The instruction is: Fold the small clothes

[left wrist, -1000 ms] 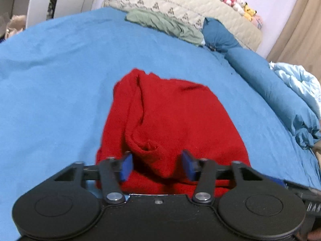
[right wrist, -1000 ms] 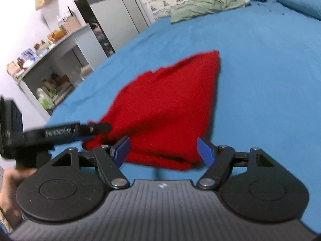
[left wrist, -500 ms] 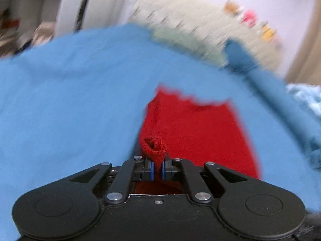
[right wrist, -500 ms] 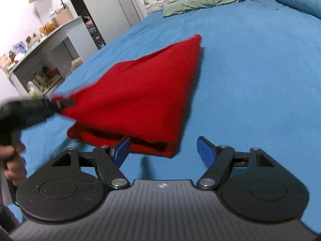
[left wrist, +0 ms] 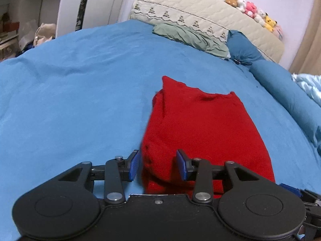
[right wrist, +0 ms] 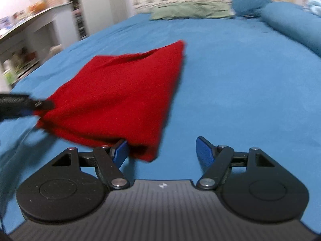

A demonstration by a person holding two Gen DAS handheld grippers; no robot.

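Observation:
A red knitted garment lies folded on the blue bed sheet. My left gripper is open, its blue pads either side of the garment's near left corner without pinching it. In the right wrist view the red garment lies ahead and left. My right gripper is open, its left pad at the garment's near corner, the right pad over bare sheet. The left gripper's tip shows at the garment's left corner.
A green pillow and a cream quilted headboard cover lie at the bed's far end. A rolled blue duvet runs along the right side. Plush toys sit on the headboard. Shelves and a cabinet stand left of the bed.
My left gripper shut on the garment's corner, dragged it left, then opened and let go. The garment now lies flatter. My right gripper stayed open and swung to the right.

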